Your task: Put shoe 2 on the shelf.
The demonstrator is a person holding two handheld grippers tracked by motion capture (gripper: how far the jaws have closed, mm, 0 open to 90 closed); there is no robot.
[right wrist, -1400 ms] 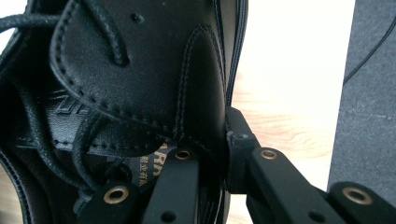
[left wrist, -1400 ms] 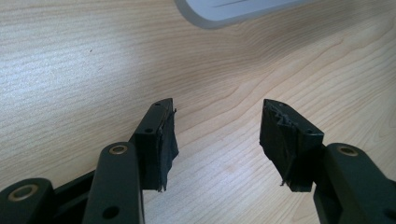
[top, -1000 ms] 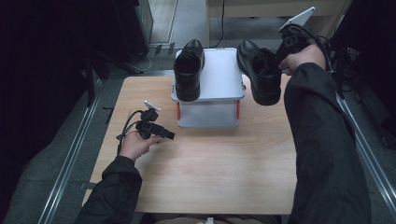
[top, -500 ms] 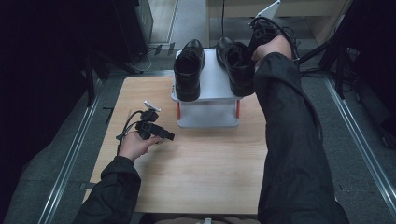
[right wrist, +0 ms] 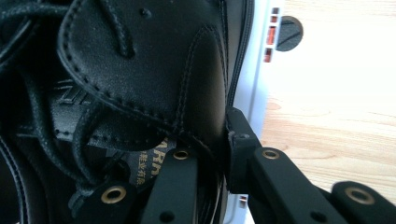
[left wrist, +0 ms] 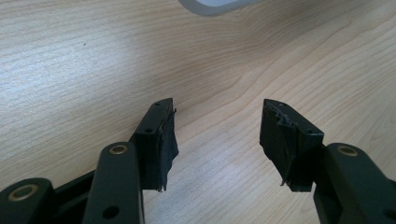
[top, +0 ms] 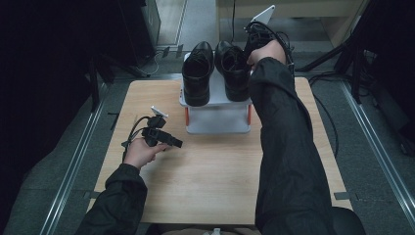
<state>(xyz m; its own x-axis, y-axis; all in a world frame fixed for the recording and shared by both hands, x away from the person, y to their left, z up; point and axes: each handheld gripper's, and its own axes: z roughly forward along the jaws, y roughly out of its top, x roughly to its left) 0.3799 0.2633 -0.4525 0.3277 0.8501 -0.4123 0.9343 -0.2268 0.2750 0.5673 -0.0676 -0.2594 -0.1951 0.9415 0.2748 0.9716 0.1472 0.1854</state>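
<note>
- A black lace-up shoe stands on a white shoe stand at the table's far edge, just beside its twin, the left shoe.
- The right gripper pinches the shoe's side wall, one jaw inside and one outside; the jaws have just been easing apart.
- The left gripper, jaws spread and empty, lies low over the bare wooden table, well apart from the stand.
- The person's right sleeve crosses the table's right half.
</note>
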